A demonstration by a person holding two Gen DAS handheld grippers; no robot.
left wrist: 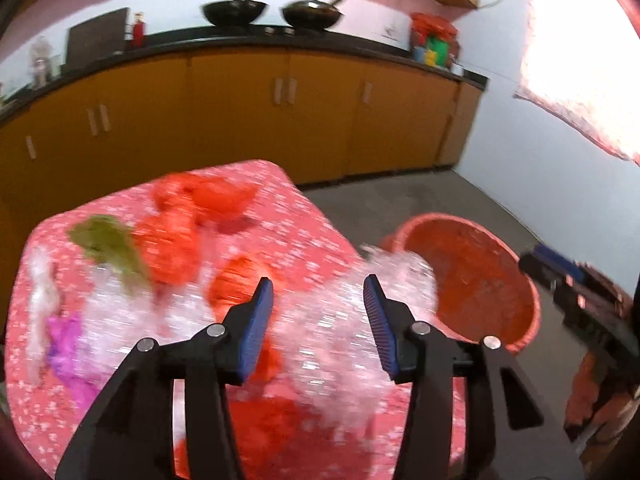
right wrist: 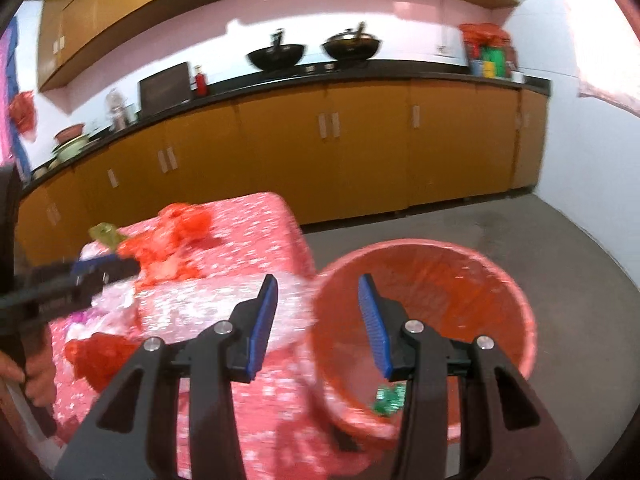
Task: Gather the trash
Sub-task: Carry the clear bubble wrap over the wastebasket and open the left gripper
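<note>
A: We log the left gripper [left wrist: 318,292] first. Its blue pads [left wrist: 252,332] stand wide apart and hold nothing. It hangs above the table [left wrist: 280,216], over a sheet of clear plastic [left wrist: 340,320] that lies between the jaws in that view. Motion blur prevents us from telling whether the pads touch the sheet.

B: We confirm. The right gripper [right wrist: 318,292] is likewise spread wide, with nothing between its pads [right wrist: 374,328]. It sits over the near rim of the bin [right wrist: 516,304], which stands on the floor just beside the table's right edge.

A: Bin contents as we read them: a red liner and a green wrapper [right wrist: 390,398] low against the near wall, partly hidden by the right finger.

B: Trash on the table. We list red plastic pieces [left wrist: 176,240] across the middle and far part, a green scrap [left wrist: 108,244] to their left, a purple piece [left wrist: 66,344] near the left edge, and more red plastic [left wrist: 272,420] at the near side.

A: We add that the clear plastic reaches the table's right edge, near the bin.

B: From the right camera, the left gripper [right wrist: 106,266] shows at the left, above the trash, with the hand [right wrist: 36,376] on its handle.
</note>
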